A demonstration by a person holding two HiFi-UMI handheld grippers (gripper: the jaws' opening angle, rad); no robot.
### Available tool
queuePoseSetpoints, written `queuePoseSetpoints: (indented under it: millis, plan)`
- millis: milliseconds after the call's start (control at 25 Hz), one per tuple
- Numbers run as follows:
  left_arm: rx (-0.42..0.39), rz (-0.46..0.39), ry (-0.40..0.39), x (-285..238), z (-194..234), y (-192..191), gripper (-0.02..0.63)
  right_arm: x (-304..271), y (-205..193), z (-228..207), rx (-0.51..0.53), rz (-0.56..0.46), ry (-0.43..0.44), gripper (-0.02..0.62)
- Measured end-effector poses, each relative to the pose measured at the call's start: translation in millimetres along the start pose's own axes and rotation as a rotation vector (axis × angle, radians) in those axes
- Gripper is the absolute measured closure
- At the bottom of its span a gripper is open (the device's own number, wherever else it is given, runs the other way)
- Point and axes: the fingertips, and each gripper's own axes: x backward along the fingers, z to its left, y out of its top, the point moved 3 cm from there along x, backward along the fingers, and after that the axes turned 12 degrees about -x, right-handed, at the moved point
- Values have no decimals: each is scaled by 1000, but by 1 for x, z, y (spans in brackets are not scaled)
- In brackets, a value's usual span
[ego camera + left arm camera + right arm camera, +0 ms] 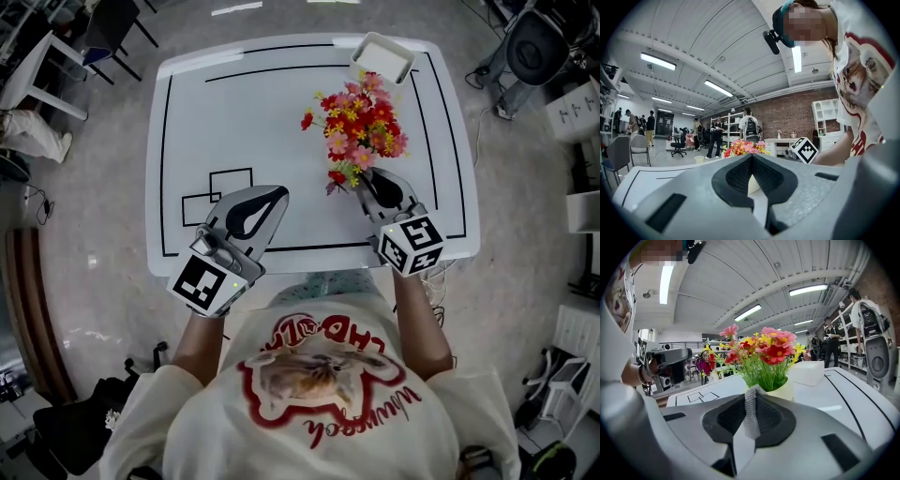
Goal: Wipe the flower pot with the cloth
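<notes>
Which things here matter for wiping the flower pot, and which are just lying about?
For the job: flower pot; cloth, clamped in the right gripper.
Just lying about: white tray at the far edge of the table; left gripper, shut, empty.

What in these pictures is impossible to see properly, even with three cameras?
- Cream flower pot: red, pink and yellow flowers cover it in the head view; the right tool hides its base in the right gripper view.
- Grey mesh cloth: only a narrow strip shows between that tool's jaws; the rest is hidden.
- Whether cloth touches pot: cannot tell.
</notes>
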Motion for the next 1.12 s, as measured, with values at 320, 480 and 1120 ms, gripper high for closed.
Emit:
queuePoseSetpoints:
  millis: [320,480,1120]
  plan:
    - [8,0,1,2,3,-1,603,-9,-1,14,10,3,11,551]
    - [7,4,-2,3,0,-5,603,-11,-4,18,-4,-5,6,551]
    - [14,15,17,10,0,-9,603,-34,-2,31,-23,-13,43,549]
